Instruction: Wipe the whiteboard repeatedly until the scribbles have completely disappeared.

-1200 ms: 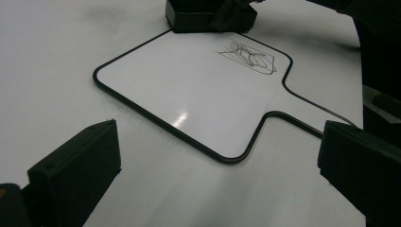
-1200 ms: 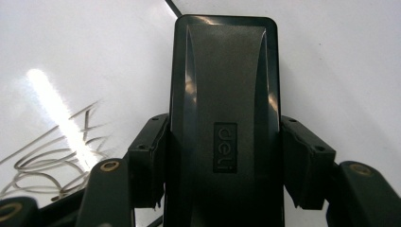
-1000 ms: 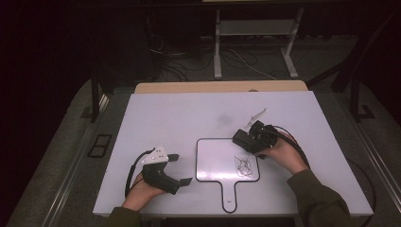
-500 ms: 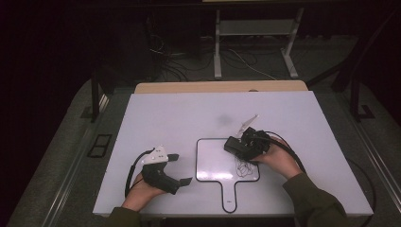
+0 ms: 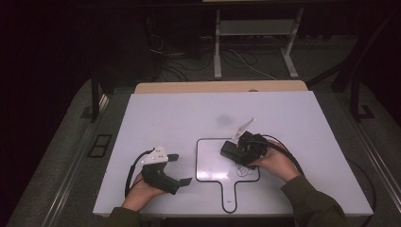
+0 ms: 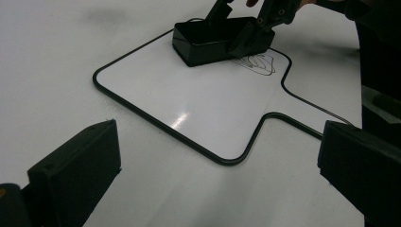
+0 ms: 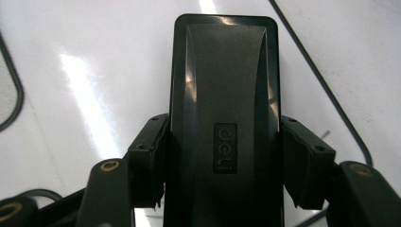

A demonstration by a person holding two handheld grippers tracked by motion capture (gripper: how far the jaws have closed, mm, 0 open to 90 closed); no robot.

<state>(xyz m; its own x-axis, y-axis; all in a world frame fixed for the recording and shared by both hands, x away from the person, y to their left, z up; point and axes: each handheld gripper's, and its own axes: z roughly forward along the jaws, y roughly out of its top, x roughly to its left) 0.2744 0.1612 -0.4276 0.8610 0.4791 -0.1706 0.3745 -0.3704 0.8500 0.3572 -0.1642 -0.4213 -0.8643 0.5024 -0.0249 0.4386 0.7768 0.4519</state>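
A small whiteboard point(image 5: 210, 163) with a black rim and a handle lies flat on the white table point(image 5: 189, 118). My right gripper point(image 5: 239, 151) is shut on a black board eraser point(image 5: 230, 151), which rests on the board's right part. In the right gripper view the eraser point(image 7: 224, 85) sits clamped between the two fingers point(image 7: 151, 161). A black pen scribble point(image 5: 243, 171) shows on the board just in front of the eraser, and again as a scribble point(image 6: 260, 61) in the left gripper view. My left gripper point(image 5: 180, 168) rests left of the board, open, with nothing between its jaws.
The whiteboard's handle point(image 5: 229, 196) points to the table's near edge. A wooden strip point(image 5: 222, 87) runs along the far edge. Behind the table stand a metal frame point(image 5: 255, 28) and loose cables point(image 5: 189, 61) on the dark floor.
My right gripper has slid the eraser leftward and nearer to the person across the board. The left gripper has stayed where it was.
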